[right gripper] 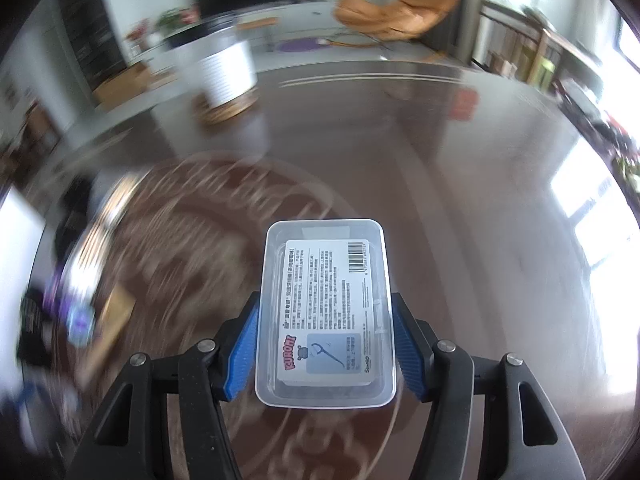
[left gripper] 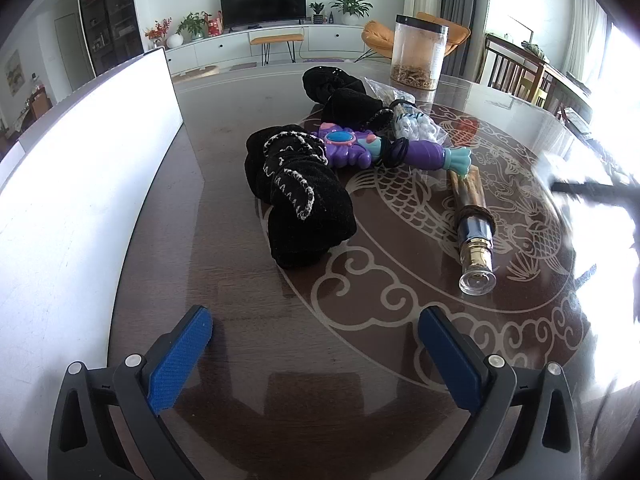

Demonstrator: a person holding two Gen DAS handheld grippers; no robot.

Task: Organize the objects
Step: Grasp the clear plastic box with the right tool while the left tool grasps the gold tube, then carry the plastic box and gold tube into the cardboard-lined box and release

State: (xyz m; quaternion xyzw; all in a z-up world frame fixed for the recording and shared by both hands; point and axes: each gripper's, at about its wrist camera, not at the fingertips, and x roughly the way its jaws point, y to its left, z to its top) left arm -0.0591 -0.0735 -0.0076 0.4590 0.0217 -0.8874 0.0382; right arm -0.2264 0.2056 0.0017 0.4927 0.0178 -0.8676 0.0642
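The right hand-held gripper (right gripper: pixel 325 344) clamps a clear, rounded-rectangle plastic box (right gripper: pixel 325 320) between its ribbed blue pads (right gripper: pixel 242 354), above the glossy dark bench (right gripper: pixel 480 208); a printed paper label covers the box's upper face. The left hand-held gripper (left gripper: pixel 316 356) hangs spread wide and empty over the bench (left gripper: pixel 240 340), whose surface carries pale scrollwork. Ahead lie fuzzy black stitched fabric (left gripper: pixel 298 196), a purple plastic toy (left gripper: pixel 360 148), a glass-ended cylindrical tube (left gripper: pixel 474 232) and a clear jar (left gripper: pixel 418 52).
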